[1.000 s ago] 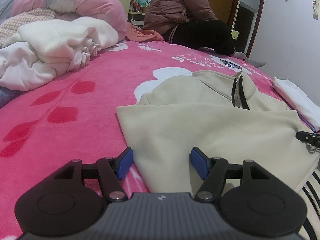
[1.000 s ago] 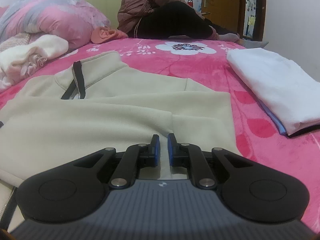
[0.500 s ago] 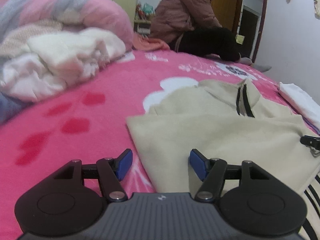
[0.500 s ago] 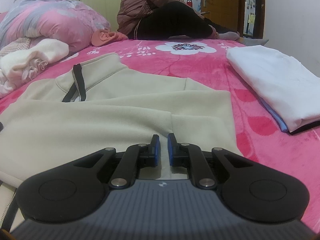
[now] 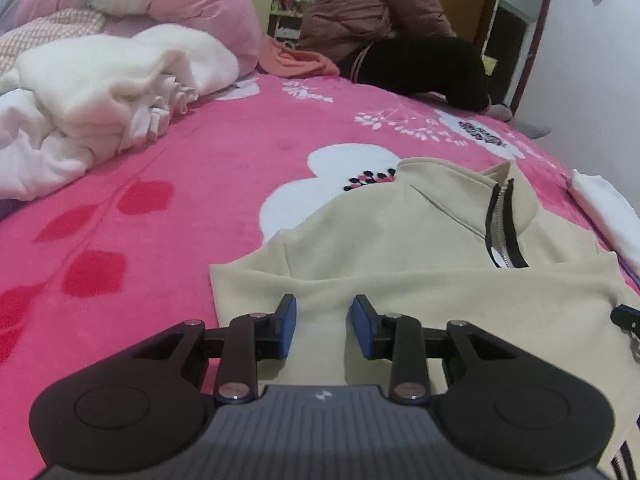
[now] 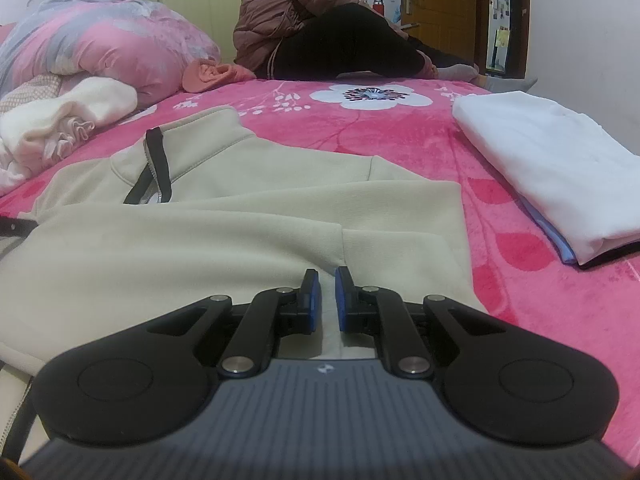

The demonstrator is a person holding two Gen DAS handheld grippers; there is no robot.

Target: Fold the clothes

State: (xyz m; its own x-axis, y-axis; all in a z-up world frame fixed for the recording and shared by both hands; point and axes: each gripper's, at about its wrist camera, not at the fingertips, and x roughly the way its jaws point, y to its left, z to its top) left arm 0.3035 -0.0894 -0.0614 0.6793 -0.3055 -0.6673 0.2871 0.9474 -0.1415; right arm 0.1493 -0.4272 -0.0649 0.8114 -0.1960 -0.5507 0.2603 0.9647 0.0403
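The left gripper [image 5: 323,330] sits low at the bottom centre of its frame, its blue-padded fingers [image 5: 287,330] spread apart with nothing between them, poised over the near left part of a beige zip-neck pullover [image 5: 420,272]. The right gripper [image 6: 324,300] is at the bottom centre of its own view, fingers drawn nearly together with a thin sliver of pale cloth showing in the gap; it appears to be pinching the pullover's near edge, though the contact itself is hidden behind the pads.

The pullover lies flat on a bright pink floral blanket [image 5: 192,184], filling the lower middle of both frames. Its sleeves are folded across the body, and its collar with a short black-trimmed zip [image 5: 502,228] points toward the far side of the bed. In the left wrist view a small black gripper tip [image 5: 626,316] shows at the right edge, resting on the fabric.

To the right of the pullover, apart from it, lies a folded white garment [image 6: 552,168]. At the upper left of both views is a heap of crumpled white clothes [image 5: 100,100] against a pink quilt [image 6: 100,48], with a salmon-coloured cloth [image 6: 212,74] just beyond. A person in a puffy jacket and dark trousers [image 6: 320,28] sits at the far end of the bed, top centre, before a wooden door [image 6: 440,0].
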